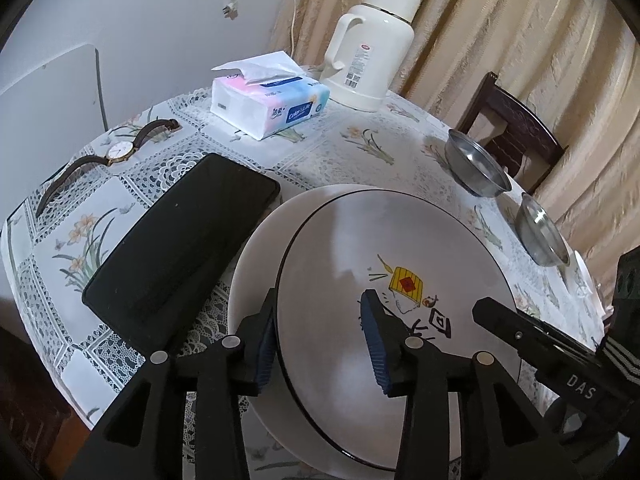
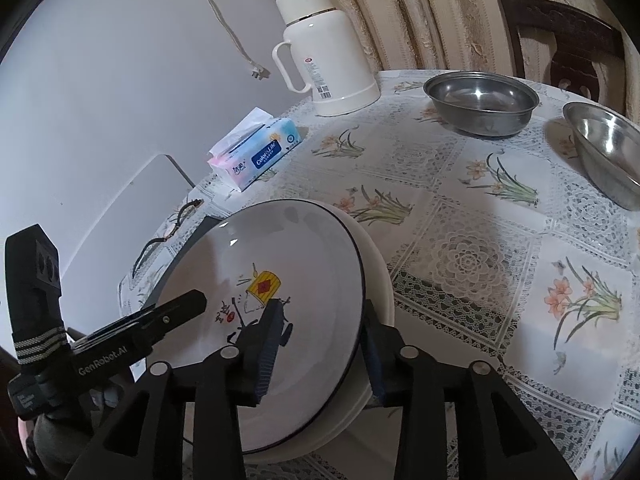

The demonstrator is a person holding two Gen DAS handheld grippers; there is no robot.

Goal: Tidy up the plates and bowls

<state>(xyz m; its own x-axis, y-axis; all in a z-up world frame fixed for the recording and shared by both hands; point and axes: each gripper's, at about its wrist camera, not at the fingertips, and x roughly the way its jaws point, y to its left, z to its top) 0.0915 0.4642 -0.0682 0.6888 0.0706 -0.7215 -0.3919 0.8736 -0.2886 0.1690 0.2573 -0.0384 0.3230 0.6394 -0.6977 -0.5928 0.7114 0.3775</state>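
The left claw is spread apart, its two blue pads straddling the left rim of the painted plate — one pad outside the black edge, one over the plate's face. The right claw is likewise spread across the plate's right rim. Whether any pad touches the rim is not clear. The painted plate sits on a plain white plate, stacked on the table beside a black phone. Two steel bowls stand apart at the far right — near them a white thermos; a tissue pack and wristwatch lie to the left
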